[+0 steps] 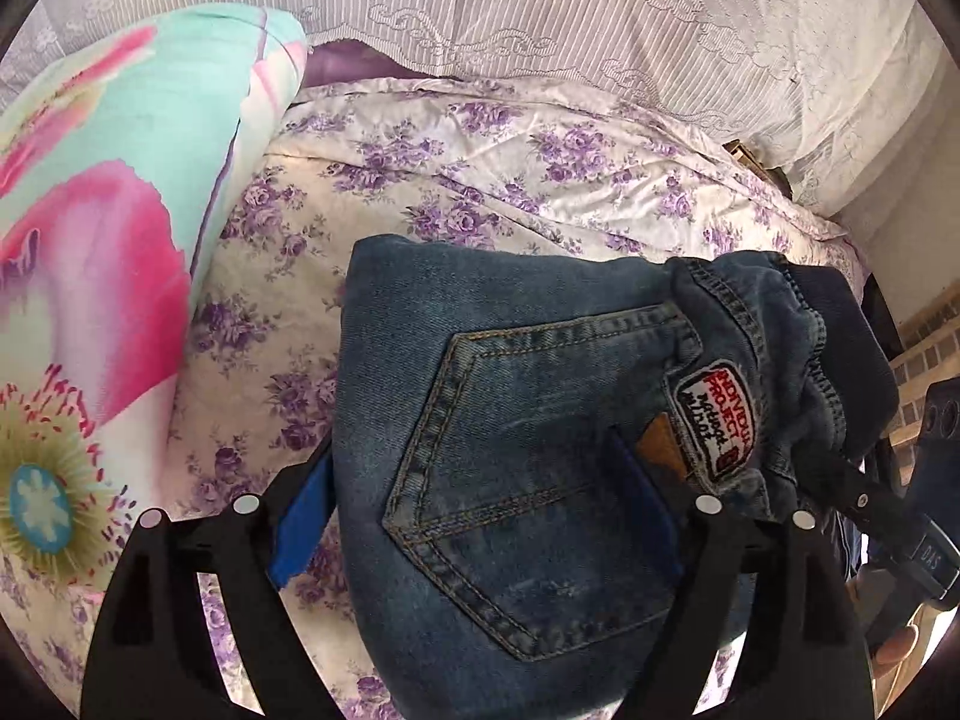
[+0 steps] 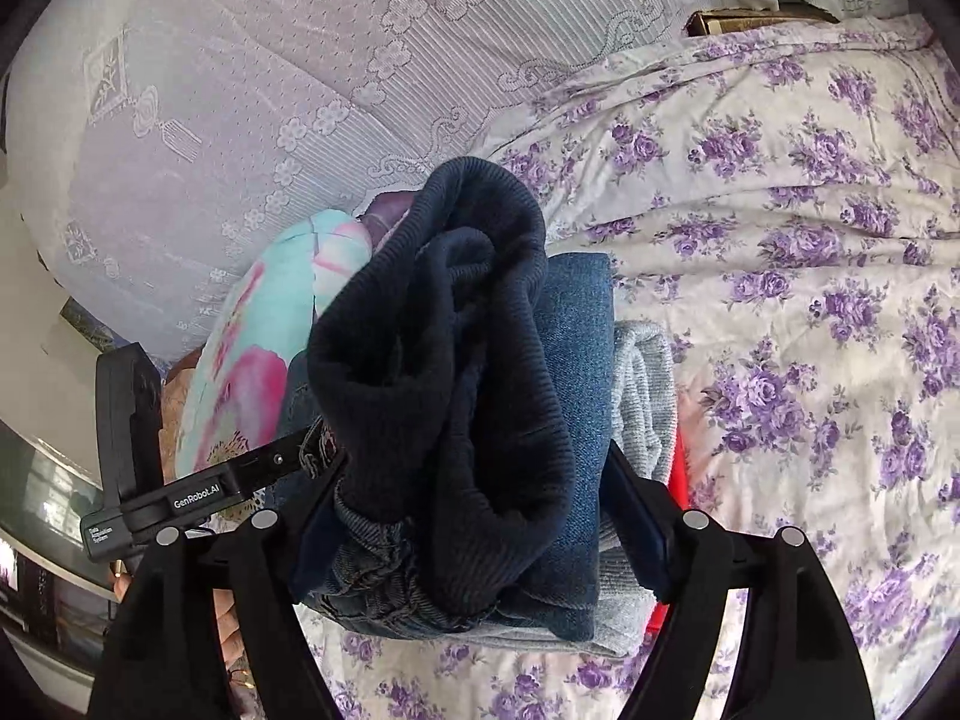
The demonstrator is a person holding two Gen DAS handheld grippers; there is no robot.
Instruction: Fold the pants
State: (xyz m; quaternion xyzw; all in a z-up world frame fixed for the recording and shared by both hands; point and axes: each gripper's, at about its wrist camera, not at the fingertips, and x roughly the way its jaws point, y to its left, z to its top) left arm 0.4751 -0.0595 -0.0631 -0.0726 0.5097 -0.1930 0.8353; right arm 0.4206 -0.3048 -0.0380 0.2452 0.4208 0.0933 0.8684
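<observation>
Folded blue jeans (image 1: 510,450) with a back pocket and a stitched patch lie between the fingers of my left gripper (image 1: 474,480), whose jaws are clamped on the bundle from both sides. In the right wrist view the jeans (image 2: 570,420) show their dark ribbed waistband (image 2: 456,372) on top. My right gripper (image 2: 474,510) is clamped on that waistband end of the jeans. The bundle is held over the flowered bed. The left gripper's body (image 2: 180,498) shows at the left of the right wrist view.
A purple-flowered bedspread (image 1: 480,168) covers the bed. A teal and pink flowered pillow (image 1: 120,210) lies at the left. A lace curtain (image 1: 540,12) hangs behind. Folded grey fabric (image 2: 645,396) and something red (image 2: 678,474) lie under the jeans.
</observation>
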